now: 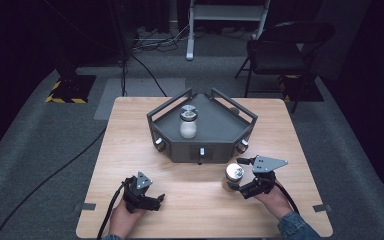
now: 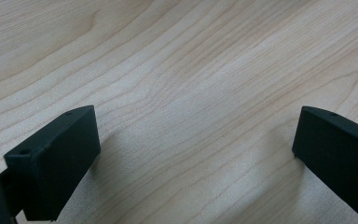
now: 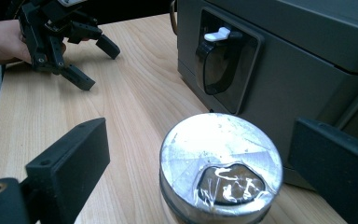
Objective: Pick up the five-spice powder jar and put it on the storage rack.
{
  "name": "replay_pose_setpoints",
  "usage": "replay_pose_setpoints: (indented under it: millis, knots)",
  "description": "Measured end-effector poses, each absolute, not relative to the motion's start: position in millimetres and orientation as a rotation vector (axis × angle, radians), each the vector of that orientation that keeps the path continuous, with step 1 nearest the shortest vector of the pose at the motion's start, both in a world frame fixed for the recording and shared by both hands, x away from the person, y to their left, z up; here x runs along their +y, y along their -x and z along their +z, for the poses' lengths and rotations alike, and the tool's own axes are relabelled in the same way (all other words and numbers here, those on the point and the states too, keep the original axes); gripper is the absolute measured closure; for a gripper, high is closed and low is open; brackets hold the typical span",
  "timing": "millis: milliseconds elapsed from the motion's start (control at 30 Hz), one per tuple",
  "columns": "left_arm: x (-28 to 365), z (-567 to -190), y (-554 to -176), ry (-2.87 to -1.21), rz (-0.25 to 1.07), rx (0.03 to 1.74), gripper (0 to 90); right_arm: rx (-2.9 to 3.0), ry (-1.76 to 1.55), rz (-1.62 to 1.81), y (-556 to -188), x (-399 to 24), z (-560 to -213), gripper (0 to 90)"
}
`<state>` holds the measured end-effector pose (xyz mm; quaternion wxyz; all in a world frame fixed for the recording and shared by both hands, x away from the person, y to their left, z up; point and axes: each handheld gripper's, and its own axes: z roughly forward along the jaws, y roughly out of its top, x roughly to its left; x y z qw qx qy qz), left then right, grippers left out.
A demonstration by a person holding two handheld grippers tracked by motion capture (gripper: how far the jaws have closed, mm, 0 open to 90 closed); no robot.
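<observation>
A jar with a taped silver lid [image 1: 233,171] [image 3: 221,163] stands on the wooden table [image 1: 130,150] in front of a dark grey angular box [image 1: 215,130] [image 3: 307,70]. My right gripper [image 1: 237,174] [image 3: 200,158] reaches in from the right and has a black jaw on each side of the jar. A gap shows on both sides, so it is open. A second jar [image 1: 188,122] with white contents stands on top of the box. At the near left my left gripper [image 1: 159,201] [image 2: 196,140] [image 3: 100,67] is open over bare wood, with nothing between its jaws.
The box's front face has a recessed window with a white latch [image 3: 218,34] and knobs at its corners [image 1: 159,144]. Beyond the table a black folding chair [image 1: 280,50] stands on grey carpet, and cables [image 1: 55,170] run across the floor at left.
</observation>
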<state>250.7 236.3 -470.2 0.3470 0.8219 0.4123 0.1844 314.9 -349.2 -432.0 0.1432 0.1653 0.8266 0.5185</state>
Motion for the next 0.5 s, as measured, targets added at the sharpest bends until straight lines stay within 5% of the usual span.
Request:
replay_pose_setpoints:
  millis: [500]
  knots:
    - [235.9, -470.3, -249.5, -2.129, 0.481, 1.076, 0.5, 2.478, -0.520, 1.386, -329.6, -340.2, -451.7, 15.5]
